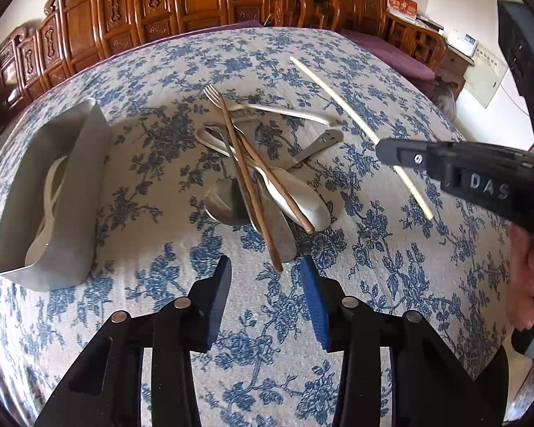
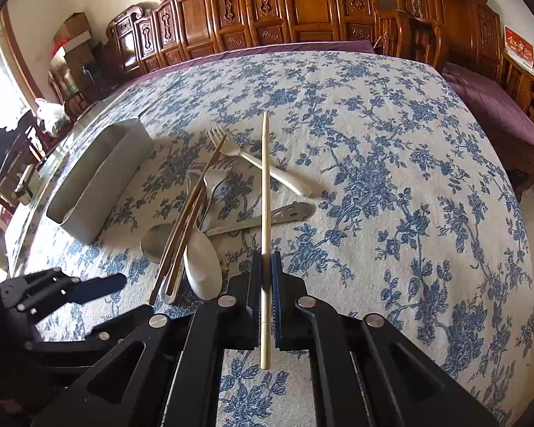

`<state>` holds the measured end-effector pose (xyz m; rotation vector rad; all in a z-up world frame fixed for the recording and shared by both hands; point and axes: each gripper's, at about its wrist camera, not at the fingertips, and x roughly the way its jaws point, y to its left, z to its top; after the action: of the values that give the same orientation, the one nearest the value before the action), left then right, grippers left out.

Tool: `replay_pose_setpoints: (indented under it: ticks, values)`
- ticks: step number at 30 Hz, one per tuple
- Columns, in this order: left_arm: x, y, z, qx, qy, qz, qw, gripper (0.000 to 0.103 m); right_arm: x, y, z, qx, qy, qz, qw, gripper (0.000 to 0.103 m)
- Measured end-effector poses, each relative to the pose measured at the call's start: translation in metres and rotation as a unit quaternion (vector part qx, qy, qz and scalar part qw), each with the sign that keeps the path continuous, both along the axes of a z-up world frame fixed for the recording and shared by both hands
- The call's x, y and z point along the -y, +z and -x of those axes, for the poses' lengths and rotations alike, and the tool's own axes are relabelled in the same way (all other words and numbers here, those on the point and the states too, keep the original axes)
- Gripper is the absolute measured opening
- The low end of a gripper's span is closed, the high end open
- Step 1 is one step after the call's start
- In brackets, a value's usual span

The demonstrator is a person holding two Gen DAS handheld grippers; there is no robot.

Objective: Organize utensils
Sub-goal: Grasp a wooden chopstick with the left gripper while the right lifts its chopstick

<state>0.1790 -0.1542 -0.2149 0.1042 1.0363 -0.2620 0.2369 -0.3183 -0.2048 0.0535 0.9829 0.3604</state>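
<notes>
A pile of utensils (image 1: 252, 178) lies mid-table: two brown chopsticks (image 1: 249, 185), a small fork (image 1: 211, 92), white and metal spoons. My left gripper (image 1: 265, 267) is open, its blue pads either side of the near end of a brown chopstick without touching it. My right gripper (image 2: 266, 259) is shut on a pale chopstick (image 2: 265, 178), which is lifted above the pile and sticks out forward. In the left wrist view the right gripper (image 1: 384, 149) holds that pale chopstick (image 1: 334, 99) to the right of the pile. My left gripper (image 2: 139, 295) shows at the lower left.
A grey metal holder (image 1: 85, 178) (image 2: 99, 167) stands left of the pile with a white spoon (image 1: 50, 192) inside. The blue floral tablecloth (image 1: 391, 267) covers the table. Carved wooden chairs (image 2: 302, 10) line the far side. A hand (image 1: 527, 284) grips the right tool.
</notes>
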Motion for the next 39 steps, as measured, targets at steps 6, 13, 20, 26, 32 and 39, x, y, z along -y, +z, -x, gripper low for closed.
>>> replay_pose_setpoints:
  ticks: [6,13,20,26,32,39]
  values:
    - [-0.001,-0.011,-0.010,-0.018,0.014,0.011,0.9997,0.021,0.008,0.007,-0.002,0.008,-0.008,-0.018,1.000,0.006]
    - [-0.006,-0.013,-0.021,-0.028,0.025,0.039,0.9985,0.013,0.013,0.013,-0.003,0.013,-0.014,-0.021,1.000,0.006]
    - [-0.017,-0.009,-0.017,-0.028,0.033,0.047,0.9980,0.005,0.011,0.012,-0.002,0.013,-0.010,-0.015,1.000,0.006]
    - [-0.029,0.009,-0.007,-0.007,0.034,0.043,0.9985,0.004,0.005,0.013,0.002,0.014,-0.007,0.000,1.000,0.006]
    - [-0.040,0.027,0.001,0.019,0.028,0.038,0.9987,0.004,0.000,0.021,0.007,0.017,-0.006,0.021,1.000,0.006]
    - [-0.054,0.052,0.009,0.043,0.026,0.047,0.9977,0.004,-0.009,0.042,0.017,0.032,-0.002,0.033,0.999,0.006]
